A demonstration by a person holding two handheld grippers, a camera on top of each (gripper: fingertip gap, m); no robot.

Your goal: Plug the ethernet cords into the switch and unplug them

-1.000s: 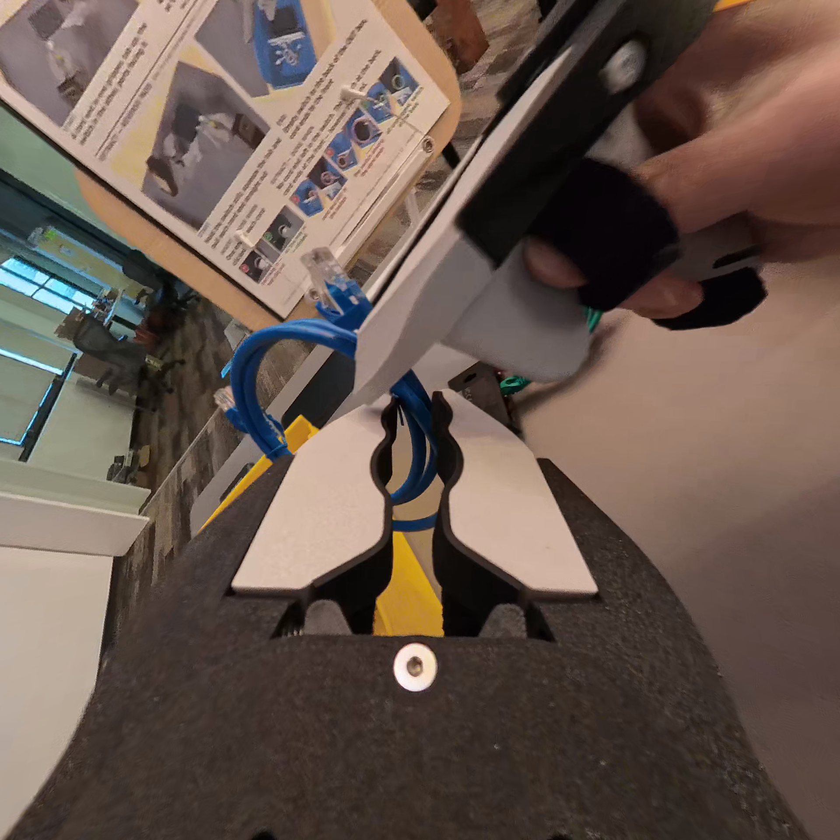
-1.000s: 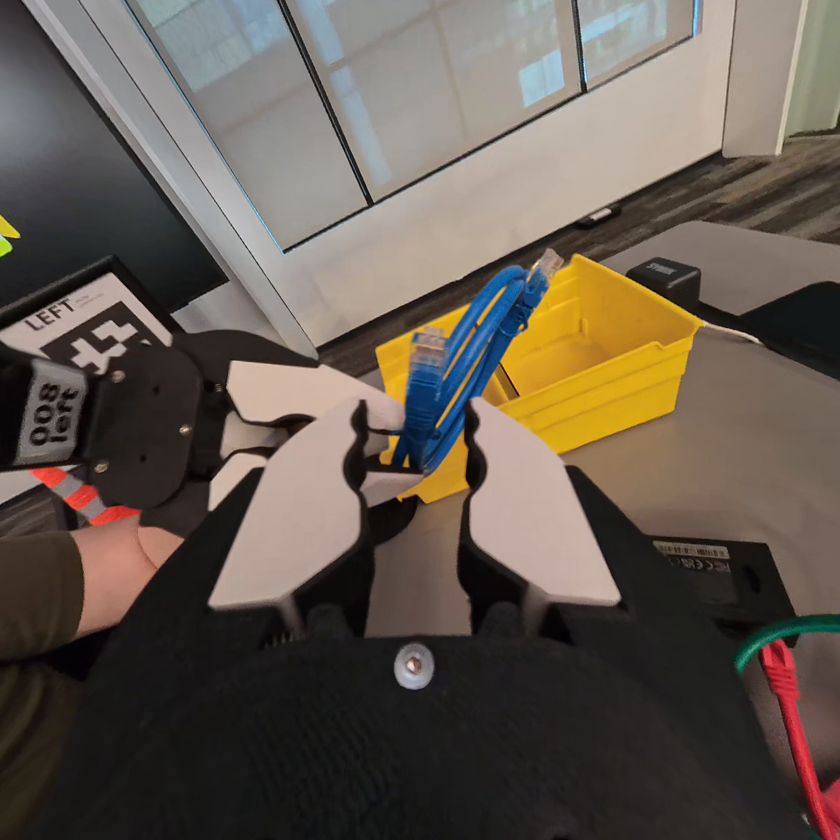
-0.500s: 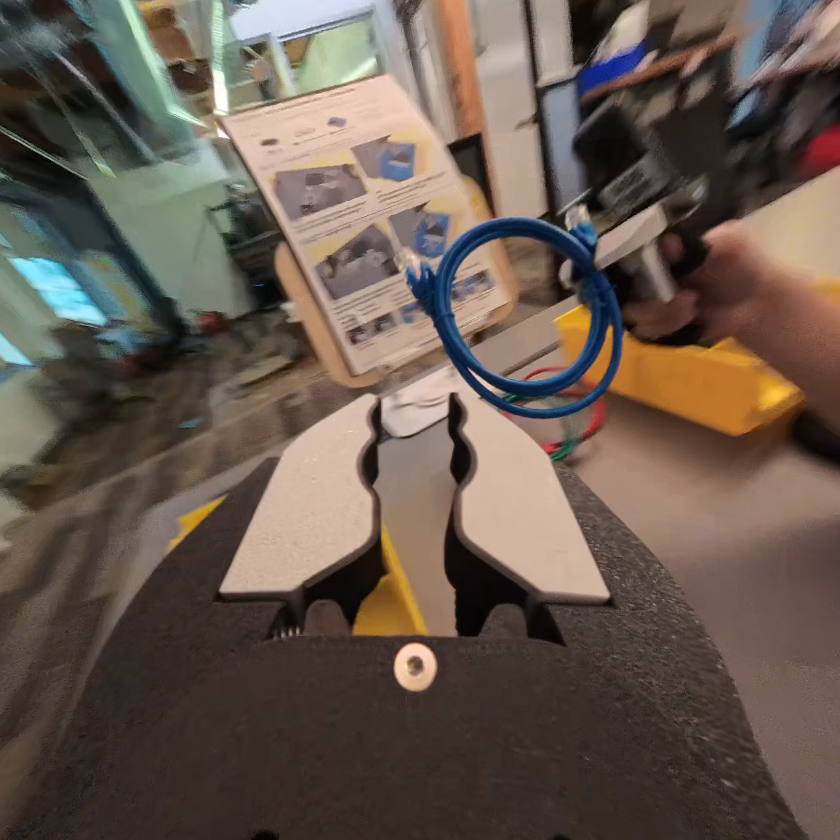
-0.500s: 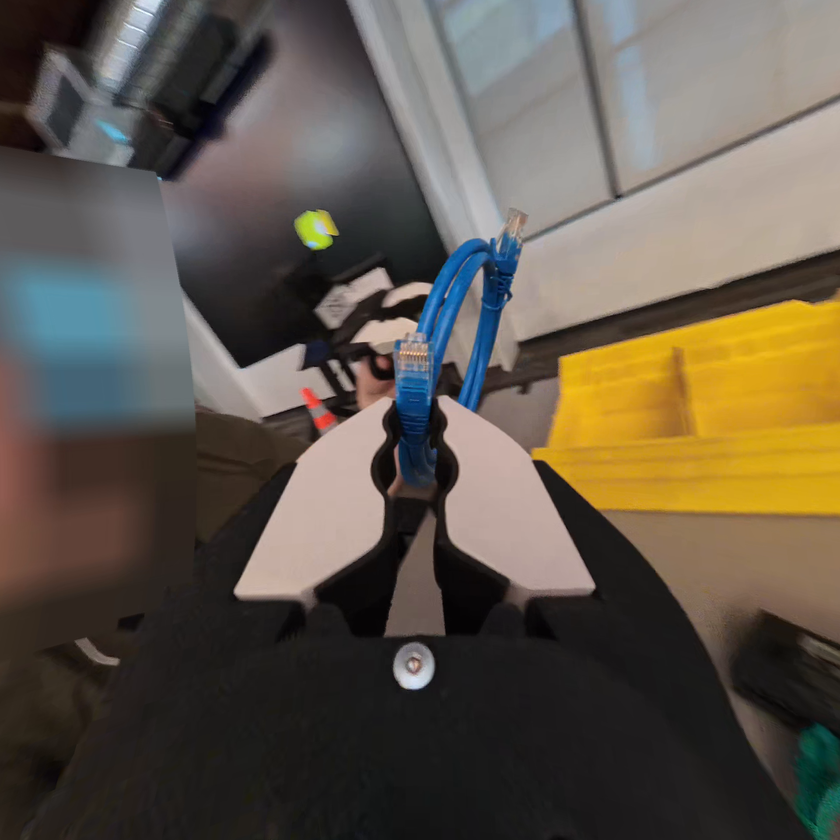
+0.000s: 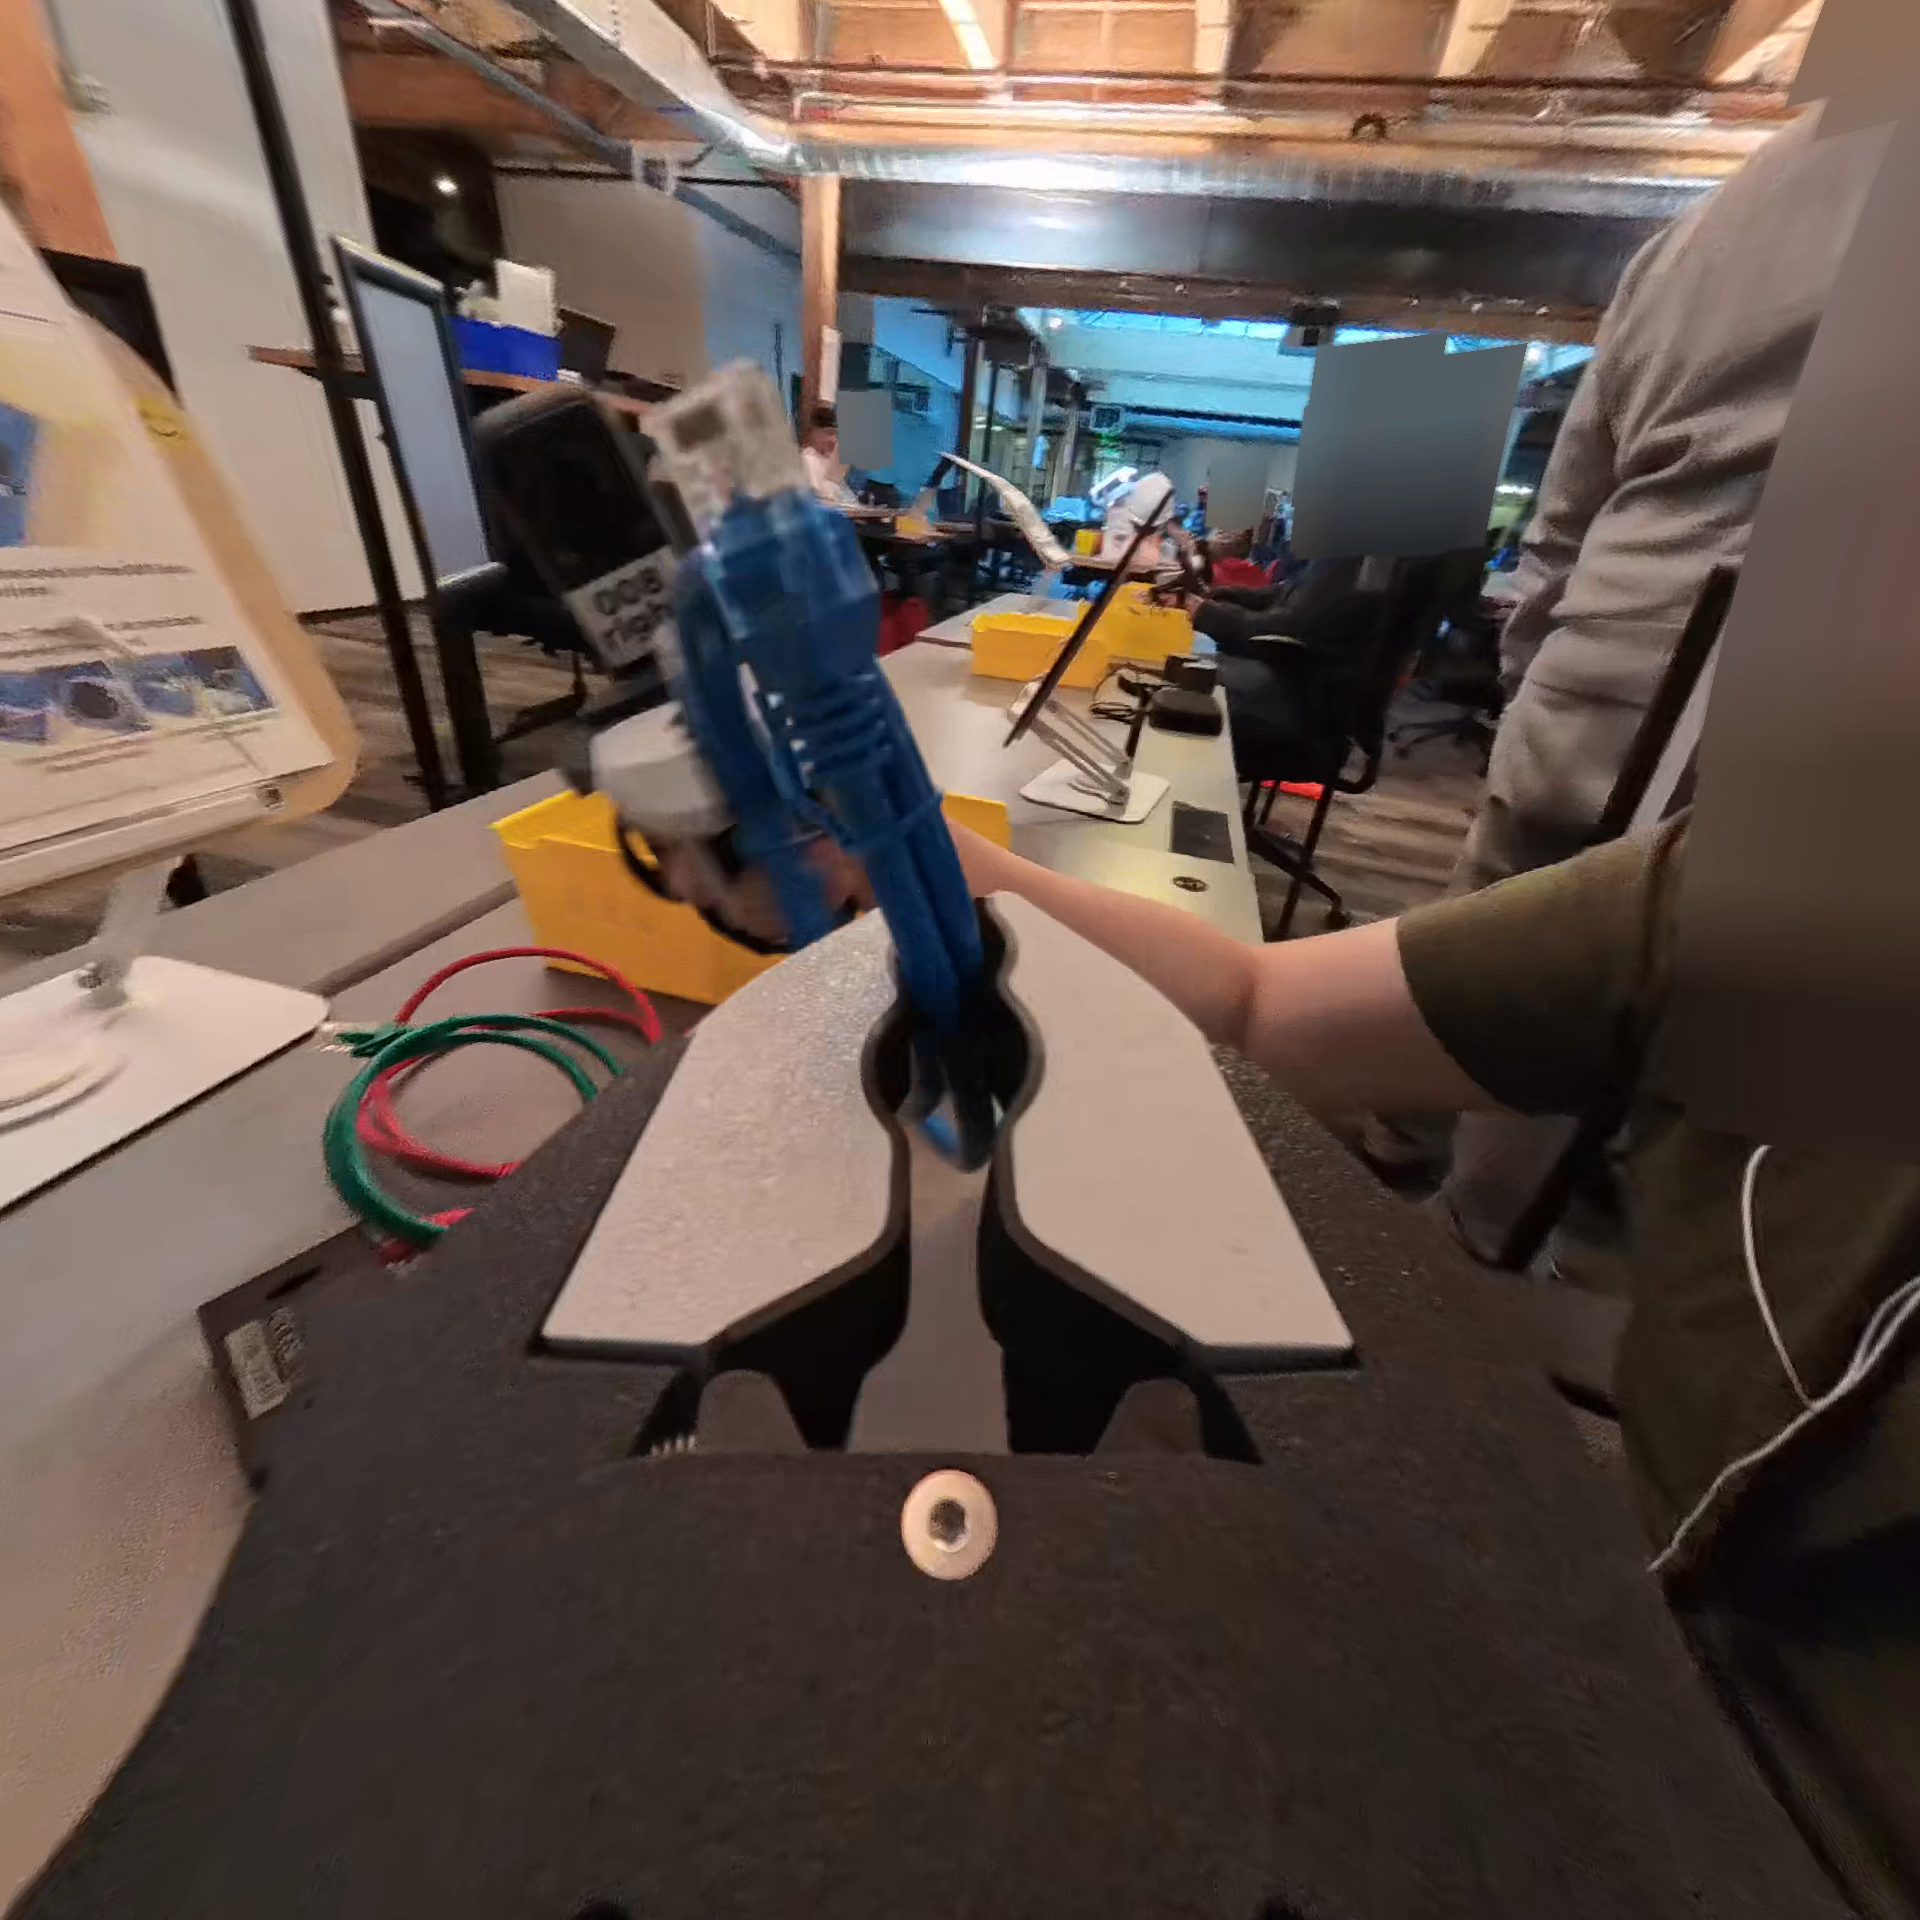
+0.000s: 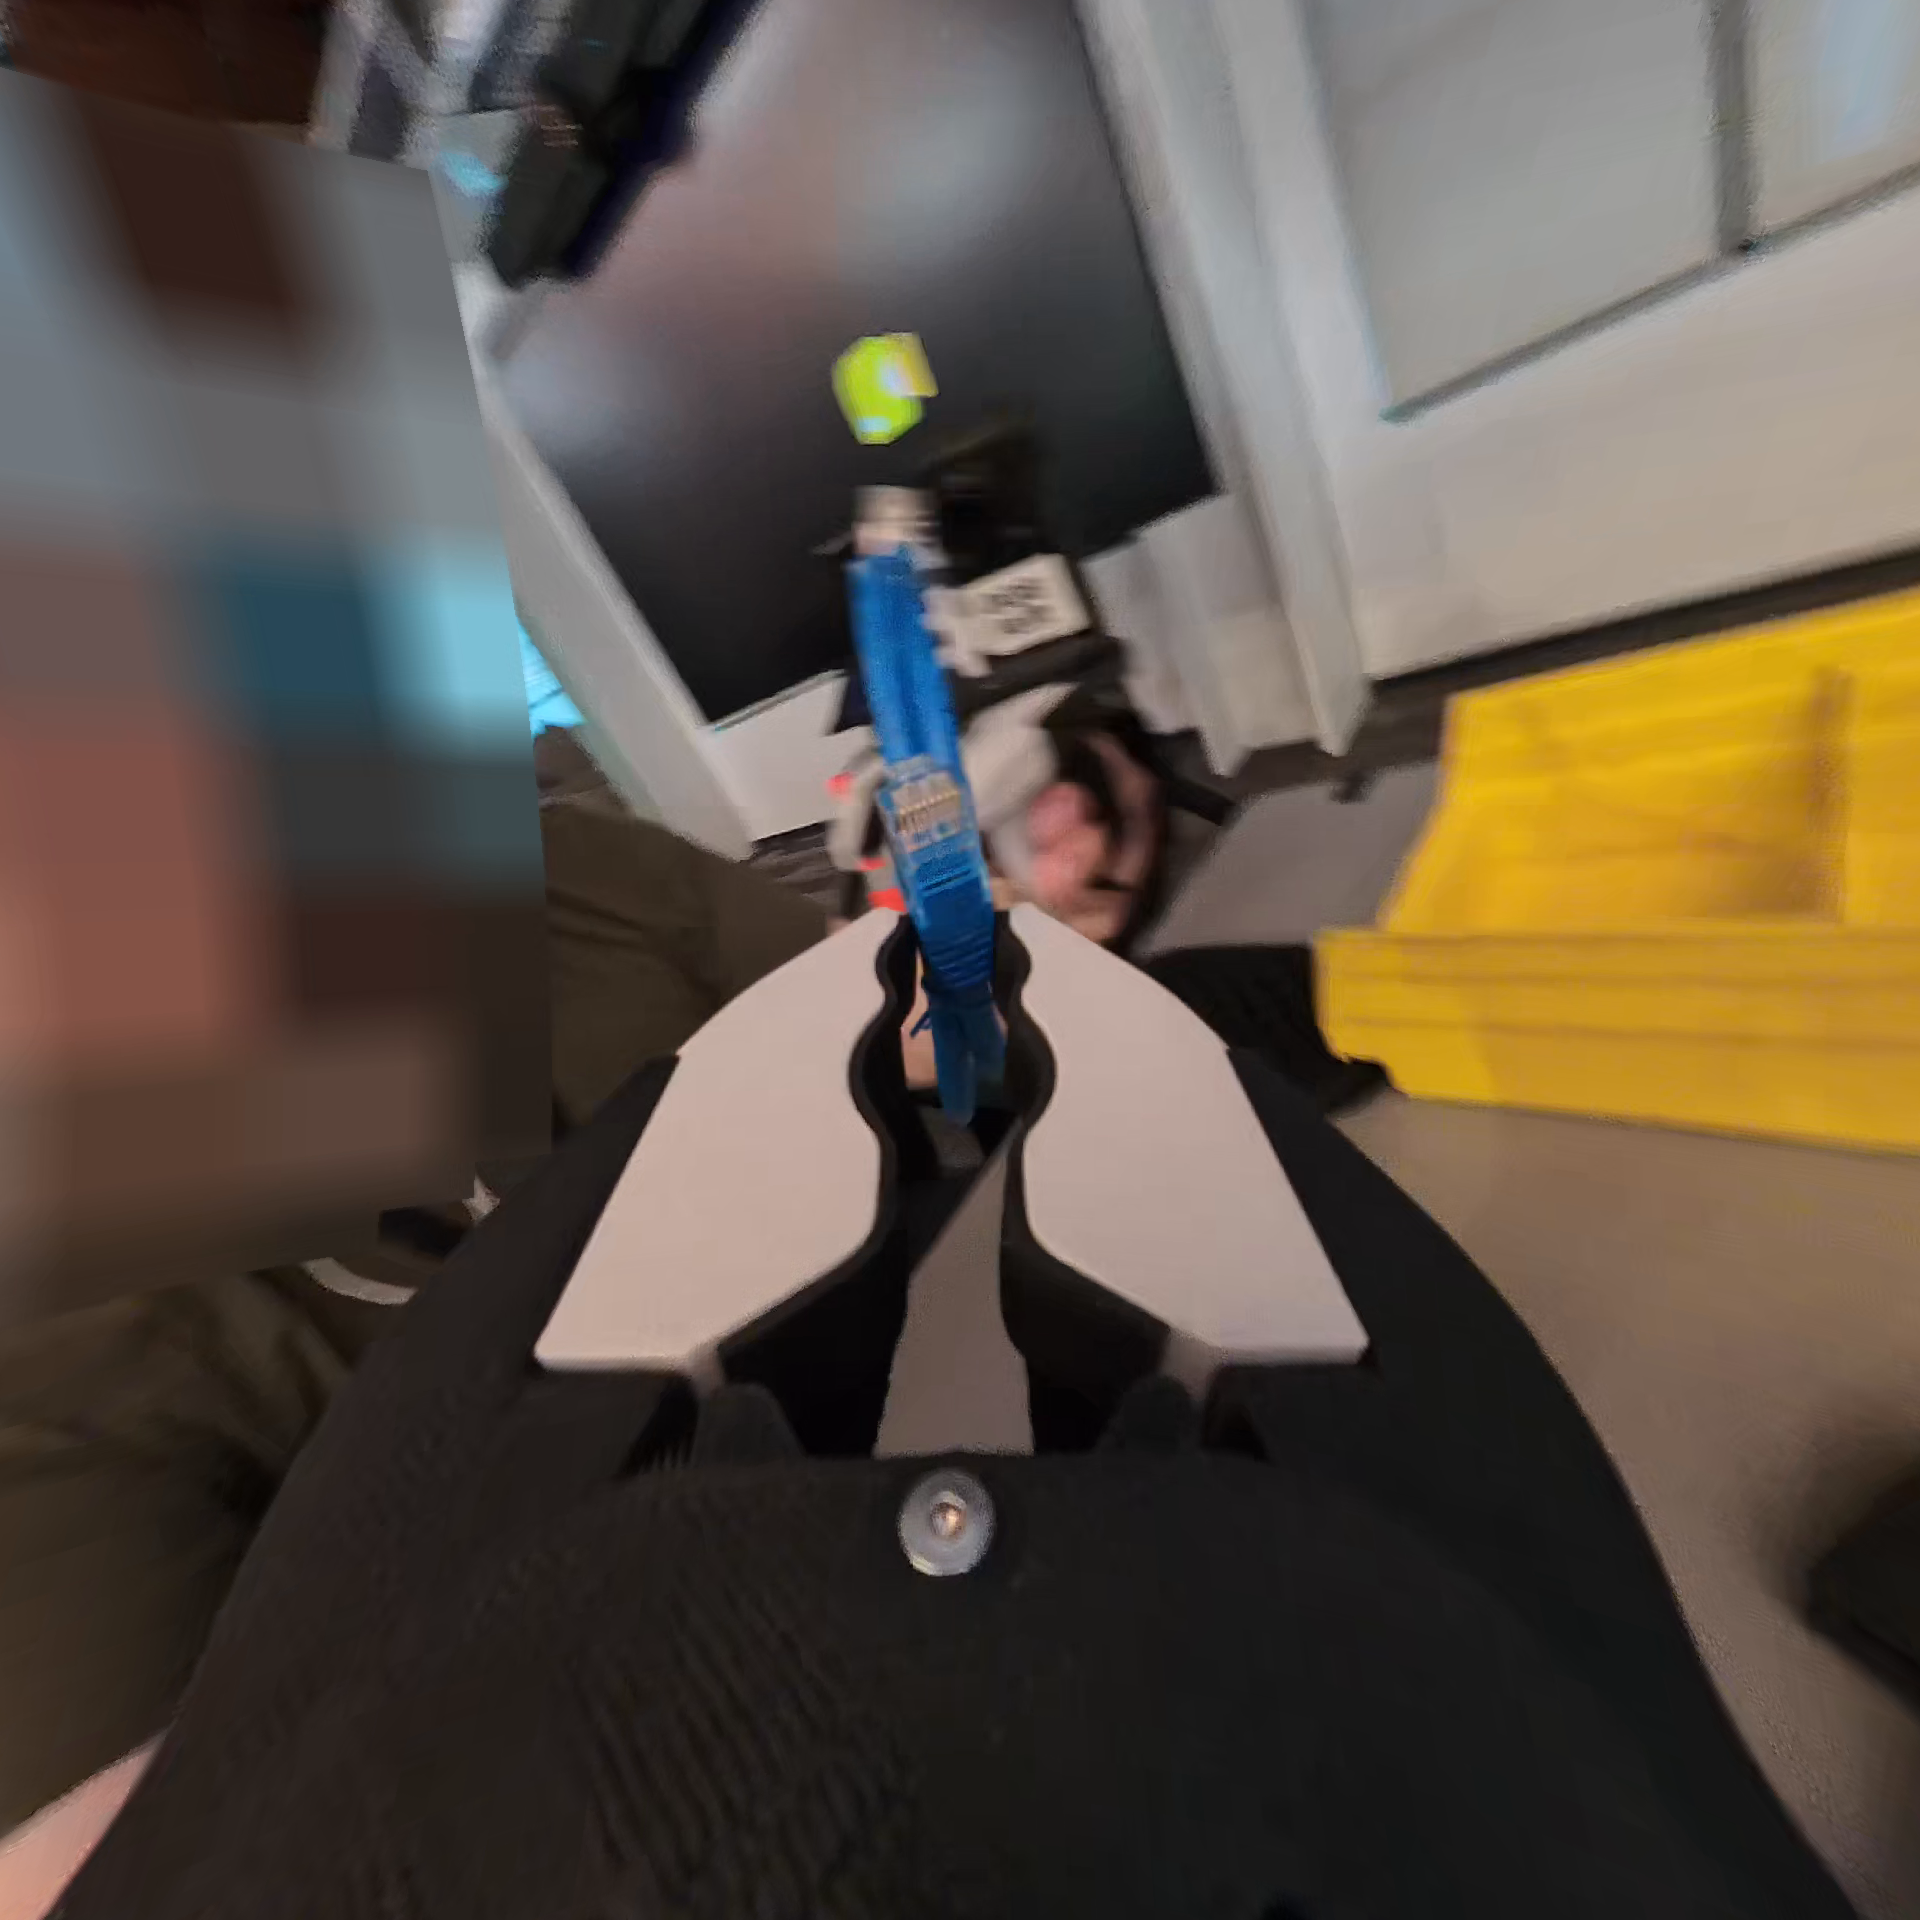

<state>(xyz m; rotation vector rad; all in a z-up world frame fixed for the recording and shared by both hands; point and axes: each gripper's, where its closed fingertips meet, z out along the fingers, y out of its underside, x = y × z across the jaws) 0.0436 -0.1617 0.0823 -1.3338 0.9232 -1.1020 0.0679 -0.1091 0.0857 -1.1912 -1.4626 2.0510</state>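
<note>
Change: half a second ago the left gripper [image 5: 951, 1049] was empty and short of the coil; now its jaws are closed on the coiled blue ethernet cord [image 5: 821, 748] too.
Left jaws: nearly shut, pinching the lower strands of the blue bundle in the notch between the grey fingers [image 5: 748, 1153].
Right jaws: right gripper [image 6: 951, 1013] clamped on the same blue ethernet cord [image 6: 930, 831], near the boot of one clear plug [image 6: 928, 810] that faces the camera.
Cord position: held in the air between both grippers, rising up and slightly left from the left jaws, with another clear plug [image 5: 727, 436] at the top.
Other gripper: the right one shows beyond the left jaws, behind the cord, a hand [image 5: 748, 883] on it.
Left of the left jaws: red cord [image 5: 520, 971] and green cord [image 5: 457, 1049] looped on the grey worktop [image 5: 135, 1226], ends running to a black switch [image 5: 281, 1340].
Beyond the jaws: yellow plastic bin [image 5: 613, 894] on the worktop.
Sharpness: right wrist view is blurred.
</note>
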